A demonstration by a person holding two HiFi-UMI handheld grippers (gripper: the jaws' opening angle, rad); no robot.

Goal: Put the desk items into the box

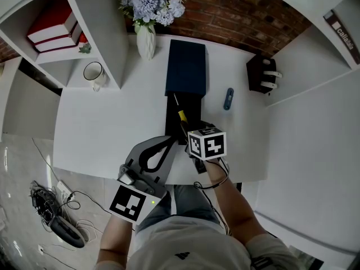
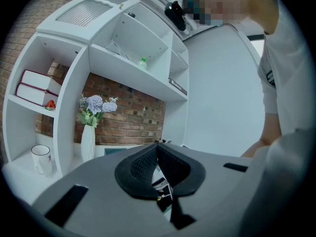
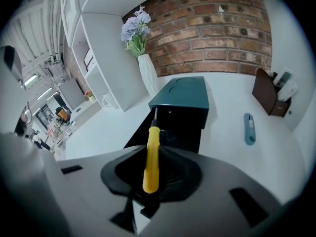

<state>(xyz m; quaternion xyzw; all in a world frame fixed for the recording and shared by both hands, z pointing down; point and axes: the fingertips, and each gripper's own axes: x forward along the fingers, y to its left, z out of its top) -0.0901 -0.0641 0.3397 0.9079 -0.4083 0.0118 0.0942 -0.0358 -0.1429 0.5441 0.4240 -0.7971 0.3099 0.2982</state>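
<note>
A screwdriver (image 3: 151, 154) with a yellow handle is gripped in my right gripper (image 3: 152, 169), its metal shaft pointing forward over the open black box (image 3: 173, 130). In the head view the screwdriver (image 1: 181, 115) hangs above the box (image 1: 181, 122), just ahead of the right gripper (image 1: 191, 131). The dark teal lid (image 1: 186, 67) lies at the box's far end. A blue utility knife (image 1: 228, 99) rests on the desk to the right of the box. My left gripper (image 1: 169, 142) sits at the desk's near edge, left of the right one, shut and empty; its pads (image 2: 148, 164) meet.
A dark pen holder (image 1: 262, 75) stands at the desk's far right. A white vase of flowers (image 1: 146, 38) is behind the lid. White shelving (image 1: 95, 32) on the left holds a mug (image 1: 94, 73) and books (image 1: 53, 27). Cables (image 1: 53, 212) lie on the floor.
</note>
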